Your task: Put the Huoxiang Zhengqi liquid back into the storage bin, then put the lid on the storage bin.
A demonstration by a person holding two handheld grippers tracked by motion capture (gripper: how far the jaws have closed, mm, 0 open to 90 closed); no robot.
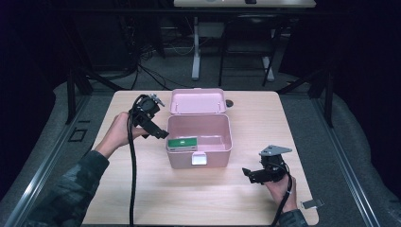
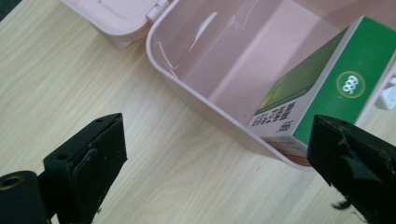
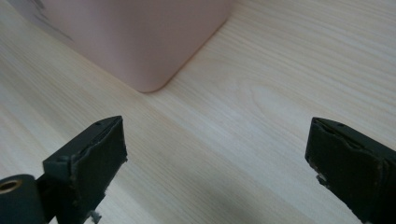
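High view has the green box already sitting in the open pink case on the worktop — both claws, left claw and right claw, gape empty, so probably just the lid left.

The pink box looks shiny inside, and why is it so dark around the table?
Left gripper view: white glare streaks run along the inner wall of the pink box, sharp near the green box. High view: light falls on the table alone; the room behind is dim. Right gripper view: a soft shadow lies between the jaws.
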